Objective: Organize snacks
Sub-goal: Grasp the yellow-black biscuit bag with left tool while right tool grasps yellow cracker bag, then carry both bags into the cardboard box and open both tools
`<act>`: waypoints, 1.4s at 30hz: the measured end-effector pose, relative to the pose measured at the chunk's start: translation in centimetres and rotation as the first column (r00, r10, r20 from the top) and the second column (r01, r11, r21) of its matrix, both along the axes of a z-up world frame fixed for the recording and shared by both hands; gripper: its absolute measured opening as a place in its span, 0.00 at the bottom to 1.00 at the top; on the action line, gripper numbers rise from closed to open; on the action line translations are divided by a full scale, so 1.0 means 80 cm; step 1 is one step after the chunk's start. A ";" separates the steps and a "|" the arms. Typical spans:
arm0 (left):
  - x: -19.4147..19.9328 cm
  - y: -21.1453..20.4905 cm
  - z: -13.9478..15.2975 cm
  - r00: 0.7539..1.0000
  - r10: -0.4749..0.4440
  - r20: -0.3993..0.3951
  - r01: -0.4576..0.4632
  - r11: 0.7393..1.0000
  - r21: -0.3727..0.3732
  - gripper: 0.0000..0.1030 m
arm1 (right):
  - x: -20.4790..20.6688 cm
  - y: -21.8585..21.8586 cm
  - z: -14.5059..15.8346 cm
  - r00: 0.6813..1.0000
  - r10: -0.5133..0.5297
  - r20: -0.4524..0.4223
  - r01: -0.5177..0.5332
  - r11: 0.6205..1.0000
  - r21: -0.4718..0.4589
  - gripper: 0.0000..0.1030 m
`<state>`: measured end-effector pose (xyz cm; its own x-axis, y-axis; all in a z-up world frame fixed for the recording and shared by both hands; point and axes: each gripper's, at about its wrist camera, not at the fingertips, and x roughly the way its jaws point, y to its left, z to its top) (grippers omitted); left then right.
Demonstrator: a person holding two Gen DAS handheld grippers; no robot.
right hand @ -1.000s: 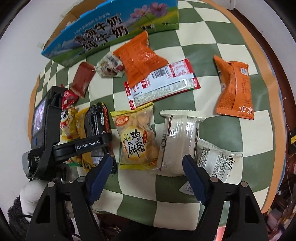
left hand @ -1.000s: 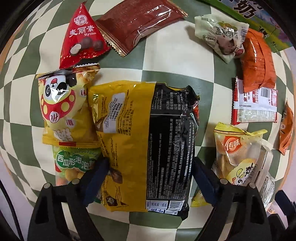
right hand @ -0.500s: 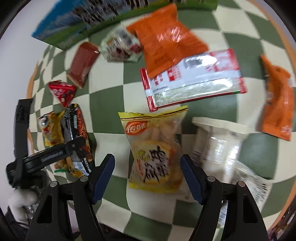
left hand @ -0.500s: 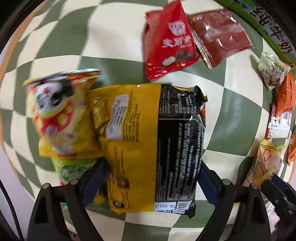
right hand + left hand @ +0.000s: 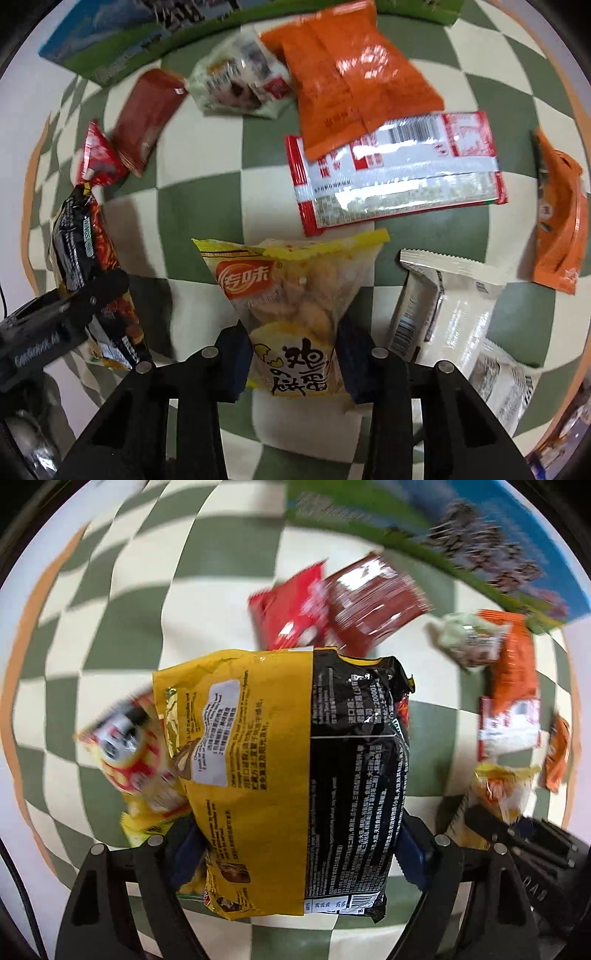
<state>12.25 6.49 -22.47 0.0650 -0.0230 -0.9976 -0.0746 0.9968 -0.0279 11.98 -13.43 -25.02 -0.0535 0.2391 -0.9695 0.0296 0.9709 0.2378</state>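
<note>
My left gripper (image 5: pixel 295 843) points straight down and its jaws, which have just been closing, press on both flanks of the yellow-and-black noodle pack (image 5: pixel 291 775); the pack stands up out of the jaws toward the top of the left wrist view, its barcode end nearest my camera, and it hides much of the checkered tablecloth (image 5: pixel 207 590) below. To the pack's left, partly under it, lies the blurred yellow panda bag (image 5: pixel 133 753); beyond its far edge are the red triangular packet (image 5: pixel 291 613) and the dark red wrapper (image 5: pixel 373 609), and further off the blue and green carton (image 5: pixel 480 542). My right gripper (image 5: pixel 293 354) has just clamped down on the yellow chip bag (image 5: pixel 291 295): both blue pads pinch the bag's lower half, so its sides draw in between them, while its crimped top fans out wide away from me over a green square. Just right of that bag lie the white wrapped bar (image 5: pixel 447 306) and a second white packet (image 5: pixel 506 380), both outside my jaws. Farther out are the red-edged long packet (image 5: pixel 399 170), with the large orange bag (image 5: pixel 351 77) overlapping its top edge, and a smaller orange bag (image 5: pixel 561 225) at the far right.
</note>
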 end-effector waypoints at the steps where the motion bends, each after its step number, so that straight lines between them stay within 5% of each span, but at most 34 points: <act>1: 0.002 -0.001 0.007 1.000 -0.009 0.002 0.009 1.000 -0.007 0.83 | 0.003 -0.002 0.008 1.000 -0.014 0.003 0.014 1.000 0.015 0.40; 6: 0.022 -0.013 0.098 0.998 -0.056 0.007 0.056 0.995 -0.081 0.83 | 0.024 -0.003 0.056 0.997 -0.065 0.034 0.062 0.995 0.083 0.40; 12: 0.054 0.018 0.227 0.993 -0.029 0.114 0.051 0.980 -0.192 0.83 | 0.059 -0.022 0.140 0.990 -0.096 0.101 0.075 0.978 0.194 0.40; 18: 0.129 -0.006 0.278 0.973 -0.006 0.230 0.063 0.969 -0.239 0.83 | 0.134 -0.048 0.230 0.976 -0.102 0.190 0.041 0.953 0.300 0.40; 25: 0.286 -0.068 0.226 0.971 -0.069 0.228 0.108 0.980 -0.165 0.83 | 0.265 -0.055 0.269 0.955 -0.063 0.290 -0.010 0.970 0.243 0.40; 32: 0.401 -0.076 0.129 0.992 -0.103 0.072 0.112 0.985 -0.129 0.83 | 0.400 -0.046 0.222 0.969 -0.014 0.248 -0.025 0.988 0.151 0.40; 42: 0.470 -0.073 0.052 0.991 -0.109 -0.077 0.104 0.992 -0.066 0.84 | 0.472 -0.033 0.139 0.982 0.071 0.173 -0.088 0.992 0.091 0.44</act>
<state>49.88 0.68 -18.29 -0.0215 -0.0873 -0.9960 0.0271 0.9958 -0.0879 49.73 -16.06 -13.93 0.0861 0.3347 -0.9384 -0.0955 0.9403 0.3266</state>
